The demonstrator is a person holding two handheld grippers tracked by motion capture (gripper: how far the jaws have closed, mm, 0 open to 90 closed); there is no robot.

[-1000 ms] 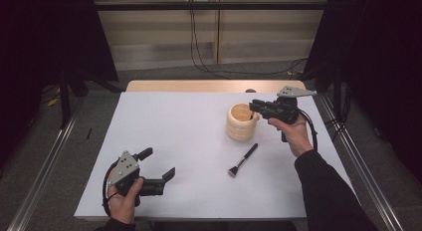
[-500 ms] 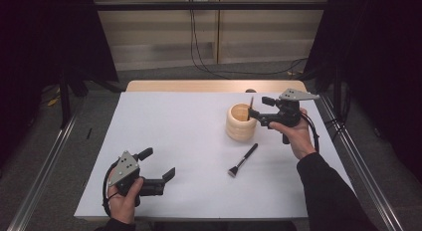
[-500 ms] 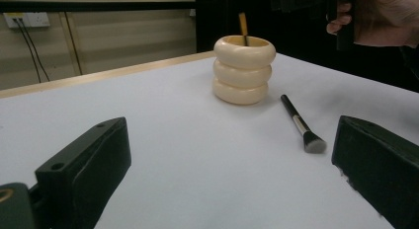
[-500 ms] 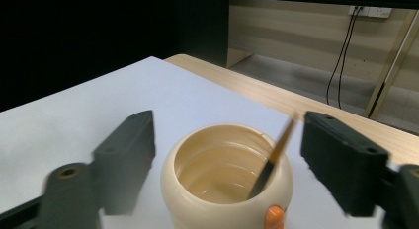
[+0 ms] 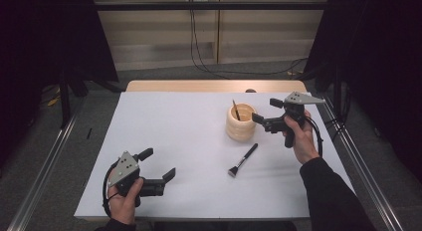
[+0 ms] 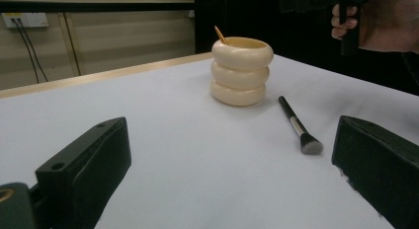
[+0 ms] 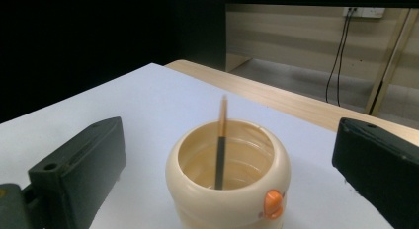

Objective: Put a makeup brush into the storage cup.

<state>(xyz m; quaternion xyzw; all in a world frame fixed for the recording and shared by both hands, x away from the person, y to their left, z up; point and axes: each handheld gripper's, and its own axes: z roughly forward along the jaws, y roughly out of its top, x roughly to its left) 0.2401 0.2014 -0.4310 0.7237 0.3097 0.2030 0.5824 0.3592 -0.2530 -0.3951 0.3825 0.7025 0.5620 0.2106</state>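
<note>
- Nearest the person, the left gripper (image 5: 155, 164) is resting low on the white table (image 5: 179, 141) at its front left corner, its jaws standing wide apart and gripping nothing
- In the left gripper view, bare white table is lying between the two black jaws, with the loose brush (image 6: 299, 126) and the holder (image 6: 241, 70) farther off
- The makeup brush (image 5: 243, 160) is lying flat on the table, well apart from the left gripper and just in front of the cream ribbed holder (image 5: 241, 122), its bristle head pointing toward the person's side
- The holder is standing upright right of the table's middle; a thin stick-like brush handle (image 5: 236, 110) is leaning inside it, its tip sticking up above the rim
- In the right gripper view, that handle (image 7: 222, 140), dark below and orange above, is standing in the open holder (image 7: 227, 182), and an orange knob (image 7: 272, 203) is showing on the holder's wall
- The right gripper (image 5: 266, 115) is hovering just beside the holder on its right, jaws spread wide, holding nothing and touching neither the holder nor the handle
</note>
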